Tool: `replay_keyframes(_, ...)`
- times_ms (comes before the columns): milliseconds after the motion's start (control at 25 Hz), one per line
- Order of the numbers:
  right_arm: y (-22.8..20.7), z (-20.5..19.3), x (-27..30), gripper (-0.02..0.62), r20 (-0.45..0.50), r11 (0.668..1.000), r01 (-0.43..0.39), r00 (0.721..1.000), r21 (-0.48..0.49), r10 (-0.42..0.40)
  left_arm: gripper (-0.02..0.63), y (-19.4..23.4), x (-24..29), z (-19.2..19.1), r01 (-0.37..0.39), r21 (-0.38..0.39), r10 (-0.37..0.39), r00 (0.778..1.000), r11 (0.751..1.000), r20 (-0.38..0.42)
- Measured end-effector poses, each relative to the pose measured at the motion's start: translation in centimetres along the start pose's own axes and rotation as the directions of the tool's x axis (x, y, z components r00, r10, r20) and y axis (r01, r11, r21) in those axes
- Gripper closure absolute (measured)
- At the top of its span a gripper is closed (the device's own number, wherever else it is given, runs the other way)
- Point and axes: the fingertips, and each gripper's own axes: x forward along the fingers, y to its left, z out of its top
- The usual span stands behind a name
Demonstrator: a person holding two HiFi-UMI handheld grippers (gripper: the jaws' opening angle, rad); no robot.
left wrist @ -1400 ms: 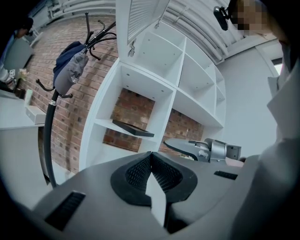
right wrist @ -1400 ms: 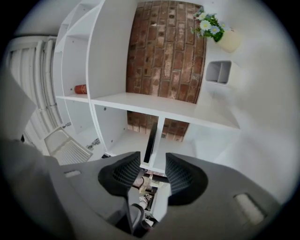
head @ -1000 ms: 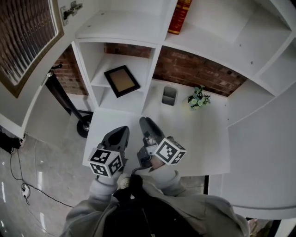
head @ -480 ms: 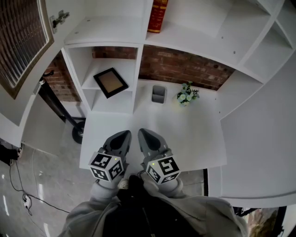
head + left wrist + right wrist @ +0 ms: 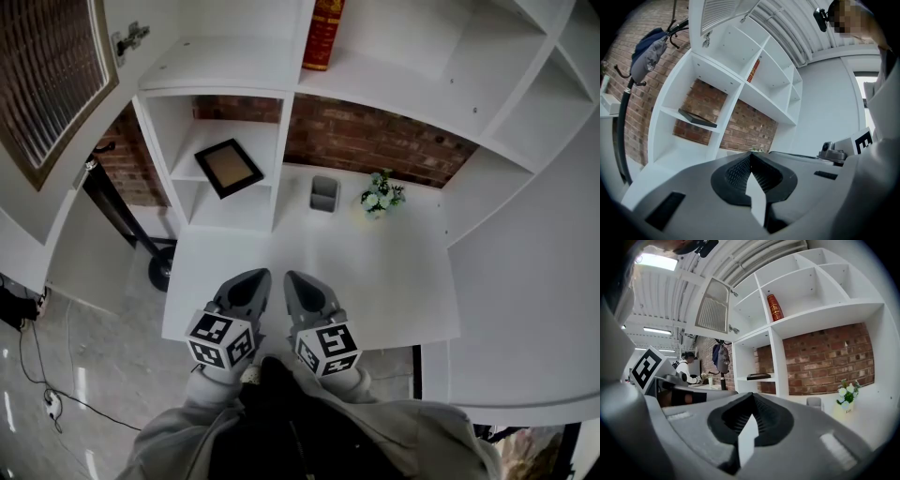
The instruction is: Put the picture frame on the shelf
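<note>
The black picture frame (image 5: 228, 167) lies flat on the small shelf (image 5: 202, 172) in the left cubby; it also shows as a dark slab (image 5: 697, 118) in the left gripper view and small (image 5: 758, 376) in the right gripper view. My left gripper (image 5: 255, 278) and right gripper (image 5: 292, 279) sit side by side over the near edge of the white desk (image 5: 394, 281), far from the frame. Both are shut with nothing between the jaws. The right jaws have just been closing, empty.
A grey cup (image 5: 323, 194) and a small flower pot (image 5: 379, 198) stand at the back of the desk against the brick wall. A red book (image 5: 323, 36) stands on an upper shelf. A coat stand (image 5: 127, 211) is left of the desk.
Both grippers have drawn back toward the desk's near edge. The right gripper has rolled upright and its jaws have closed, empty. The frame stays on the shelf.
</note>
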Motion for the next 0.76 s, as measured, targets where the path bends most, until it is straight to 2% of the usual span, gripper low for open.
replay_keyframes(320, 0.5, -0.1, 0.7, 0.597, -0.008, 1.0, -0.017, 1.0, -0.009, 0.017, 0.602, 0.7, -0.2, 0.1, -0.017, 0.002, 0.017, 1.0, 1.0, -0.002)
replay_keyframes(760, 1.6, -0.8, 1.9, 0.597, -0.038, 0.998, -0.056, 0.998, 0.042, 0.057, 0.601, 1.8, -0.8, -0.3, -0.04, -0.009, 0.04, 0.999, 0.999, -0.014)
